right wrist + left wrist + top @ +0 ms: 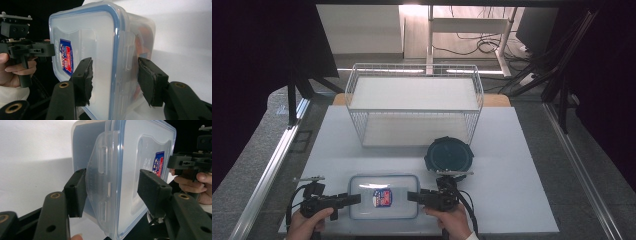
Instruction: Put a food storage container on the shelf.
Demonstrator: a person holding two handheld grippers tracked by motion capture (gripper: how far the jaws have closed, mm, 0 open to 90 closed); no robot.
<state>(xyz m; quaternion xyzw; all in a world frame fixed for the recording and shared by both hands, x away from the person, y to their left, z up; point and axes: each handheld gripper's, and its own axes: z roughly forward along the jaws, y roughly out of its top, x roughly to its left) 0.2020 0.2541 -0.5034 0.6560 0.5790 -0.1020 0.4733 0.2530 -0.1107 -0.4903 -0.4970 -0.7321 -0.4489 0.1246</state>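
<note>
1. A clear rectangular food container (384,196) with a blue-rimmed lid is seen lying flat on the white table (522,200), close to the near edge, between the two grippers.
2. A red, white and blue label (382,198) is seen on top of the lid.
3. The left gripper (353,199) is held level at the container's left end by a hand (307,224), and it is pointed to the right.
4. In the left gripper view, the container's end is seen between the spread jaws, with the flared side clip (100,192) of the lid bracketed by them.
5. One pad is seen touching the edge of that clip; the other pad is kept just clear of the lid, so no firm pinch is shown.
6. The right gripper (413,196) is held level at the container's right end by the other hand (451,219), and it is pointed to the left.
7. In the right gripper view, its jaws are seen spread around the container's end (117,62), one pad over the lid and one beside the wall; whether they press cannot be told.
8. A round dark container lid (448,155) is seen lying on the table just beyond the right gripper.
9. A white wire basket (414,102) is seen standing farther back at the middle of the table, well apart from the food container.
</note>
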